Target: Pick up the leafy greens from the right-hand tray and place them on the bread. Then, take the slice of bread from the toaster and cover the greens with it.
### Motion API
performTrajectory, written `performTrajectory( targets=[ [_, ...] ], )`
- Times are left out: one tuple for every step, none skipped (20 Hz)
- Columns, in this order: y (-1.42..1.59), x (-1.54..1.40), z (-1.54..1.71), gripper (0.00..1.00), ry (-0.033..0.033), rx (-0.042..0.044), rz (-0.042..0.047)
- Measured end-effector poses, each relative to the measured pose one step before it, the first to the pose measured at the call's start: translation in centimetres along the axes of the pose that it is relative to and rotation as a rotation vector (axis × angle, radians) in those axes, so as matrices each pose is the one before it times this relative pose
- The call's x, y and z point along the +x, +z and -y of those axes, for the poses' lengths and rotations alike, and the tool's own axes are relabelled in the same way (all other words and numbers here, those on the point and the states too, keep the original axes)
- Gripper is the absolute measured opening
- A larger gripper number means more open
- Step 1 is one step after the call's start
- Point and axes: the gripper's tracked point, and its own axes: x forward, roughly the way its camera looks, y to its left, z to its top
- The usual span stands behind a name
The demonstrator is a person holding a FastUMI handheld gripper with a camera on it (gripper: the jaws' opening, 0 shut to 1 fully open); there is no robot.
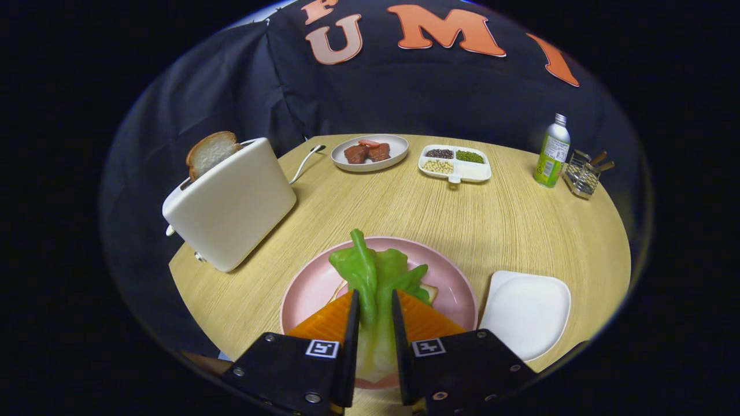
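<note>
- Between the fingers, nearest of all, the gripper [374, 312] is closed to a narrow gap on the pale stalk of the greens [373, 274]; both fingers press against it.
- Greens: a bok-choy-like bunch, whitish at the stalk, bright glossy green at the leaves, which fan out just ahead of the fingertips, one leaf reaching farthest away.
- Under them sits a pink plate [451, 277]; the greens are over its middle, though whether they rest on it or hang above it is unclear.
- On that plate, a corner of a bread slice [429, 292] peeks out just right of the greens, close to the right finger.
- Right of the plate, near it but apart, lies a white square tray [529, 312] with nothing in it.
- Left, farther off, stands a white toaster [231, 202], tilted in this view, with a toast slice [209, 152] sticking up out of its slot; its cord [303, 162] trails off behind.
- Beyond, on the wooden table [520, 225], a round grey dish [370, 153] holds brown meat chunks and a reddish piece.
- Beside it, a white divided tray [457, 163] has dark grains, green beans and pale beans in three compartments; the fourth looks bare.
- Far right, a green bottle [552, 151] stands upright next to a wire holder [584, 173] with sticks in it.
</note>
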Motion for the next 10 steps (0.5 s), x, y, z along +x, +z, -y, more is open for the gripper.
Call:
performTrajectory(
  targets=[
    [0.185,-0.173,-0.013,0.37,-0.00791,-0.00992,0.00232],
    [0.077,0.006,0.258,0.39,-0.01121,-0.00907,0.00342],
    [-0.009,0.002,0.169,0.42,-0.00804,-0.00837,0.00044],
    [0.155,-0.001,0.132,0.43,-0.00681,-0.00217,0.00077],
    [0.192,-0.070,-0.088,0.44,0.00095,0.00204,0.00151],
    [0.382,-0.056,-0.104,0.44,0.00370,0.00689,0.00221],
    [0.461,-0.233,-0.018,0.45,0.00158,0.00751,0.00573],
    [0.695,-0.187,-0.039,0.45,-0.00144,0.00457,0.00778],
    [0.664,-0.205,-0.037,0.49,-0.00563,0.00182,0.00742],
    [0.819,-0.243,-0.033,0.54,-0.00604,-0.00356,0.00909]
  ],
)
